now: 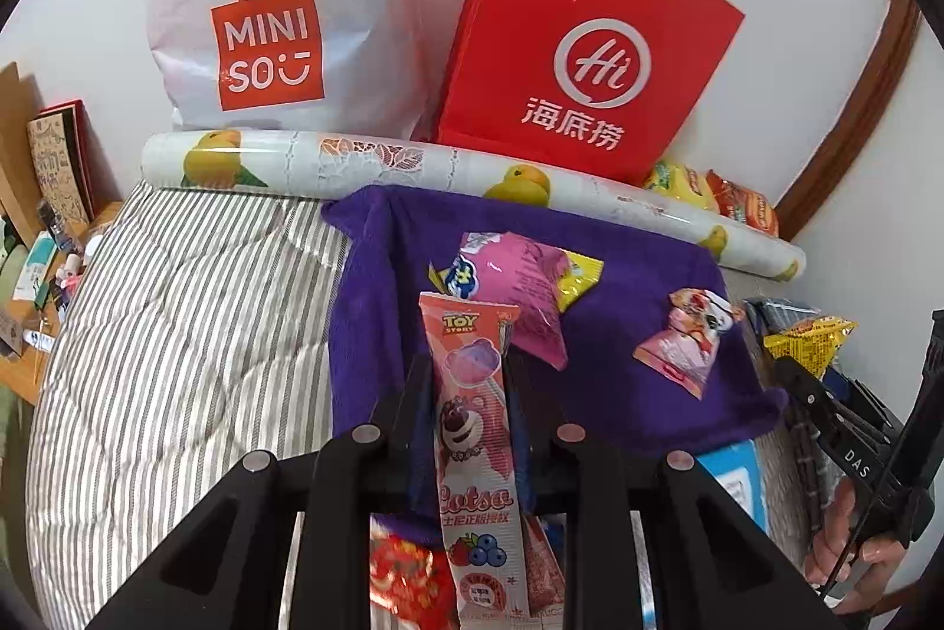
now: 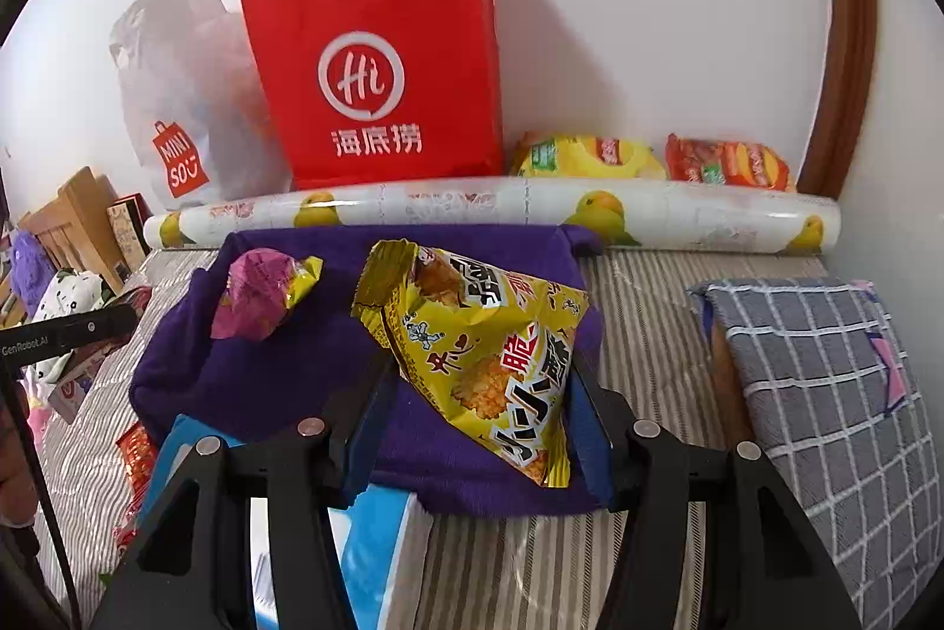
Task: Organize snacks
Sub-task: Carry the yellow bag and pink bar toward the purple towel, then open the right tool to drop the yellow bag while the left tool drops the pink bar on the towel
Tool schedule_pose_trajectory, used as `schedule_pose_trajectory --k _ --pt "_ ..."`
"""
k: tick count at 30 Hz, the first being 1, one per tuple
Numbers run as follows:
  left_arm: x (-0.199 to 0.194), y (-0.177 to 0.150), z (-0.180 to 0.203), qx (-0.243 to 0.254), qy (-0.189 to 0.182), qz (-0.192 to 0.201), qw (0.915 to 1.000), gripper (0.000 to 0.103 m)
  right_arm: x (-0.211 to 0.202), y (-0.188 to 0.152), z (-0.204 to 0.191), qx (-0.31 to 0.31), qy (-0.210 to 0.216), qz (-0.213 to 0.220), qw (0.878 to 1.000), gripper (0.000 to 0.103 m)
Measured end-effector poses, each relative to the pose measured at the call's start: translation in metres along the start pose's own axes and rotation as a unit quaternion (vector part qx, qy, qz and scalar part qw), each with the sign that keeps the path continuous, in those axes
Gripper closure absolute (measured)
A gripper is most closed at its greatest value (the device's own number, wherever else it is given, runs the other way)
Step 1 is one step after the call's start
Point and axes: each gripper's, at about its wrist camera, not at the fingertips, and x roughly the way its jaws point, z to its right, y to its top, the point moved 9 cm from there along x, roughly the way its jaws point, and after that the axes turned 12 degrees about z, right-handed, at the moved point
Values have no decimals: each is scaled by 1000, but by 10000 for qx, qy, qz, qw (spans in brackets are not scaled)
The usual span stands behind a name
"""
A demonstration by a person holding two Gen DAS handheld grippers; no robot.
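Observation:
My left gripper (image 1: pixel 469 370) is shut on a long pink Toy Story lollipop packet (image 1: pixel 475 429), held over the purple towel (image 1: pixel 619 382). On the towel lie a pink-and-yellow snack bag (image 1: pixel 519 282) and a small pink packet (image 1: pixel 684 335). My right gripper (image 2: pixel 481 364) is shut on a yellow triangular snack bag (image 2: pixel 489 353) above the purple towel (image 2: pixel 265 382). The pink-and-yellow bag (image 2: pixel 259 294) lies at the towel's left in the right wrist view. The right gripper and its yellow bag (image 1: pixel 808 341) show at the right edge of the left wrist view.
A red paper bag (image 1: pixel 578 58) and a white Miniso bag (image 1: pixel 277 16) stand against the wall behind a fruit-print roll (image 1: pixel 413 164). Yellow and orange snack bags (image 2: pixel 649 158) lie by the wall. A checked pillow (image 2: pixel 826 394) lies right; a blue-white box (image 2: pixel 377 559) and red packets (image 1: pixel 407 577) lie near.

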Motion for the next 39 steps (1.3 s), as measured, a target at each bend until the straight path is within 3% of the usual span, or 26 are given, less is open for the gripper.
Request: schedule_pose_trajectory --k 14,29,35,39 --pt "61 13 -16 -173 234 -208 9994 81 52 -18 2 -152 62 -445 9989 47" --pt "83 3 -22 -258 217 -385 9987 80 65 -33 7 -95 138 -565 9983 43" --pt "77 -1 -23 -457 61 -613 9971 67 54 -28 -1 -324 140 -460 9983 35" --pt "59 1 -25 -344 127 -500 9981 61 39 -18 -4 -296 56 -281 9992 27"
